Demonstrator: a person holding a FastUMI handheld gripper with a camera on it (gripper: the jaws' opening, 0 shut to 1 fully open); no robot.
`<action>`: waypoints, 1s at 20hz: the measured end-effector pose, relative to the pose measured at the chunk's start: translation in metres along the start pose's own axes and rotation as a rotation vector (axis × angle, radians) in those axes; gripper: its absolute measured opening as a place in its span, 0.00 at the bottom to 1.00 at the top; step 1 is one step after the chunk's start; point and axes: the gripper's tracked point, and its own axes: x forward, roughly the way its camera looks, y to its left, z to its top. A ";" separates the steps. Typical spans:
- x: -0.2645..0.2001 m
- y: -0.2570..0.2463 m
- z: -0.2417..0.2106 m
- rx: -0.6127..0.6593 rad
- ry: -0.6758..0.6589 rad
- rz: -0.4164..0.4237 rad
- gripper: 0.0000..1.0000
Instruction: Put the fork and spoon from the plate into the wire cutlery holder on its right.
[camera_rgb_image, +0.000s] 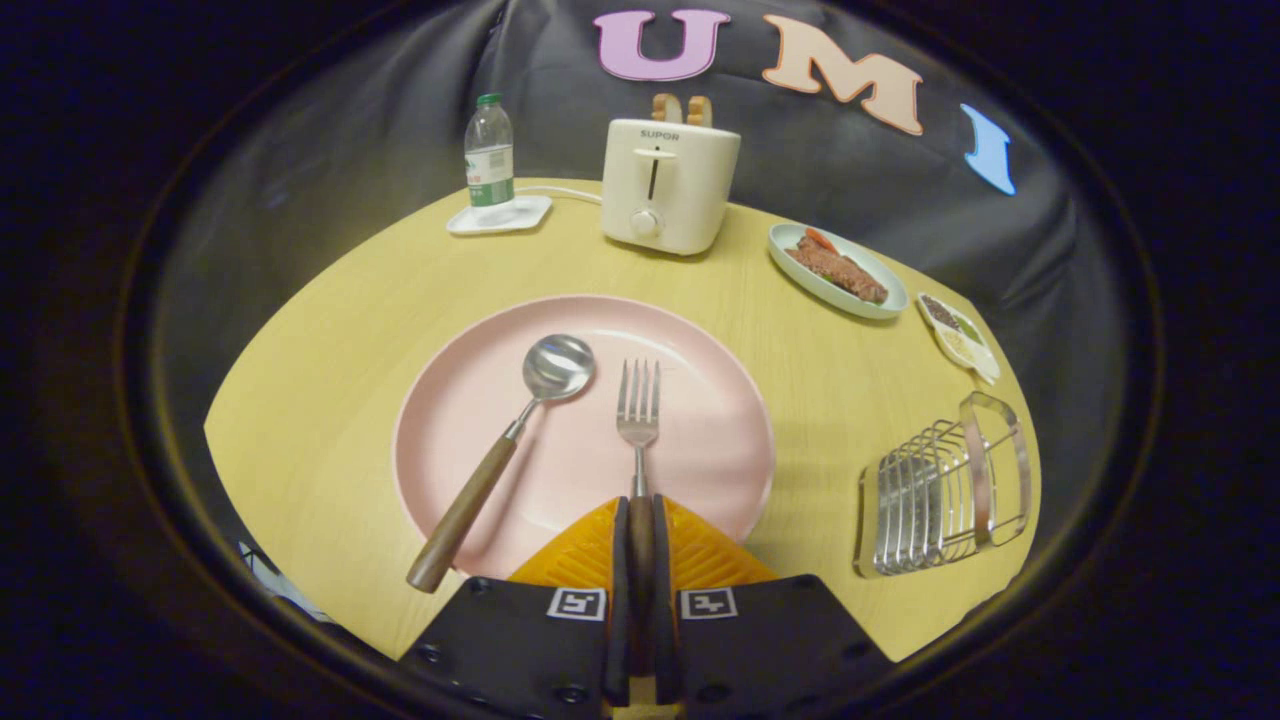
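Observation:
A pink plate lies on the round wooden table just ahead of my fingers. On it rests a spoon with a wooden handle, its bowl pointing away and its handle reaching over the plate's near left rim. Right of the spoon lies a fork, tines pointing away. My gripper is shut on the fork's wooden handle, which runs back between both fingers. The wire cutlery holder stands on the table to the right of the plate, apart from it.
At the far side of the table stand a cream toaster with bread in it and a water bottle on a white coaster. A dish of meat and a small condiment tray sit at the far right, beyond the holder.

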 end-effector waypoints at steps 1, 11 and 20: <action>0.001 0.000 0.001 -0.007 0.008 0.004 0.09; -0.039 -0.034 0.027 -0.017 0.049 0.067 0.06; -0.085 -0.087 0.044 -0.060 0.066 0.096 0.06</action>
